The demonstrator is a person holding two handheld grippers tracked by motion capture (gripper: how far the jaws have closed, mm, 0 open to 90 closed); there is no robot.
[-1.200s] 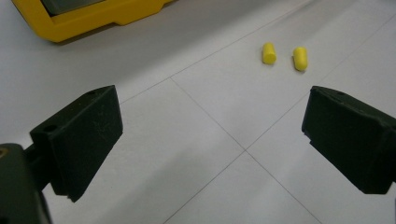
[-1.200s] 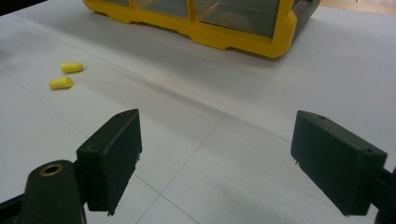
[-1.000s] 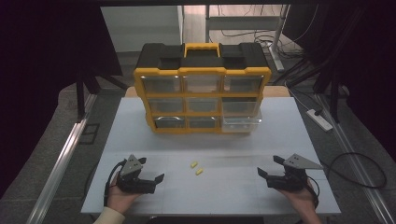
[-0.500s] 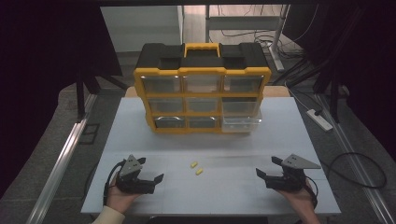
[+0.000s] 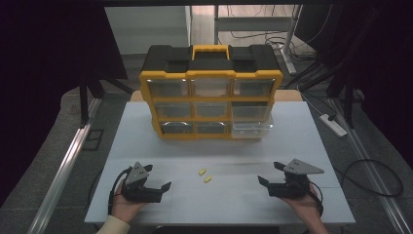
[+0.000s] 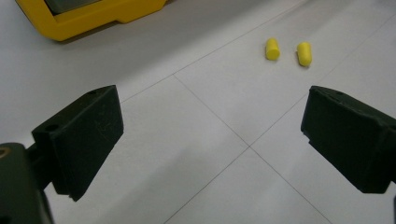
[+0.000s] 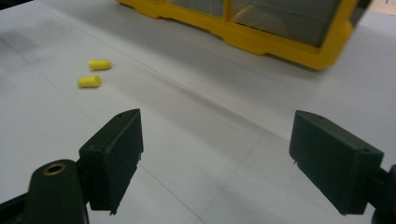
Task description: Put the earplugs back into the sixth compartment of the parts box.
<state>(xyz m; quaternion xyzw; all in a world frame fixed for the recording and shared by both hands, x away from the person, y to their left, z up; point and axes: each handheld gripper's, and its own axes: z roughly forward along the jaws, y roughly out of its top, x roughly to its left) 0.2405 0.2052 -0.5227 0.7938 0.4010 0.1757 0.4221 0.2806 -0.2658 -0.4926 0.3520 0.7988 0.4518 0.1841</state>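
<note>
Your left tongs (image 5: pixel 157 180) rest low on the near left of the white worktop (image 5: pixel 146 146), jaws spread wide with nothing between them. Your right tongs (image 5: pixel 269 174) sit at the near right, also gaping and empty, pointing inward toward the middle. Between the two, well apart from either, two small yellow earplugs (image 5: pixel 204 175) lie side by side on the bare worktop, near each other but not touching. In your left gripper view they show beyond the right-hand jaw; in your right gripper view they lie off past the left-hand jaw. Behind them stands the yellow and black drawer organiser (image 5: pixel 211 92), its bottom right clear drawer (image 5: pixel 252 127) pulled out.
</note>
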